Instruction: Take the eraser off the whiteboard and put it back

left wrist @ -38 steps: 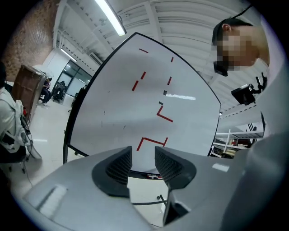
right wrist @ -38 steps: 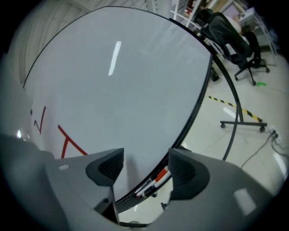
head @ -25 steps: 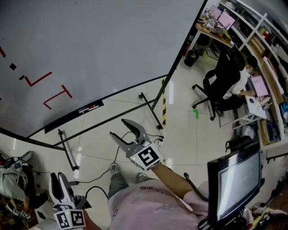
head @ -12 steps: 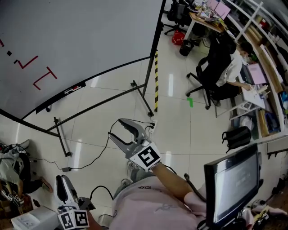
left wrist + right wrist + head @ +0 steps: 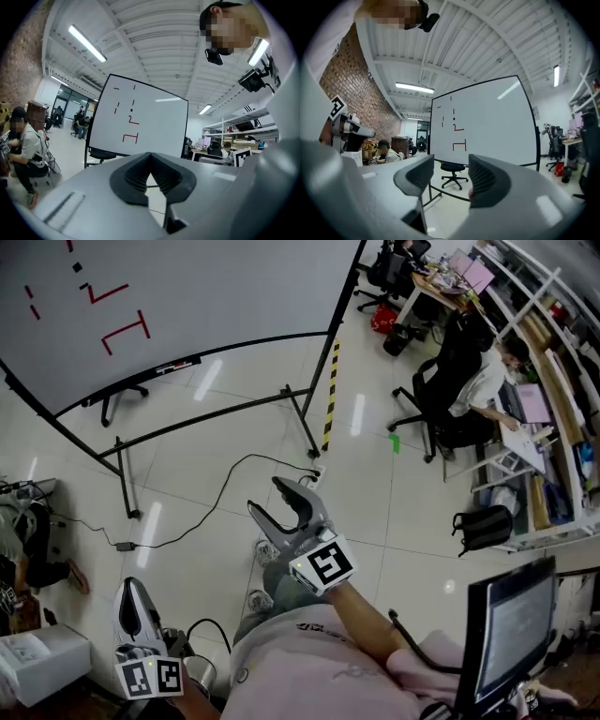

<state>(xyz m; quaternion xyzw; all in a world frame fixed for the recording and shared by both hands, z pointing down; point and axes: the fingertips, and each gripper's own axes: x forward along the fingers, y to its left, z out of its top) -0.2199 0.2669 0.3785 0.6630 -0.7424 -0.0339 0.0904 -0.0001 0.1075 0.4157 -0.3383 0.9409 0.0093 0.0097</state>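
The left gripper (image 5: pixel 131 591), jaws pressed together on nothing, and the right gripper (image 5: pixel 265 495), its empty jaws apart though they have just been closing a little, stand well short of the whiteboard (image 5: pixel 216 287), where what looks like the eraser (image 5: pixel 77 266) sits among red marks, so walking up with one claw opened likely comes next.

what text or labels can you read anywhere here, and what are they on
Nothing here reads as a word or number.
Whiteboard: red strokes and black dots, no clear letters.
Black strip under the whiteboard: marking too small to read.
Cube on left gripper, cube on right gripper: square marker patterns, not text.
Monitor: screen too blurred.
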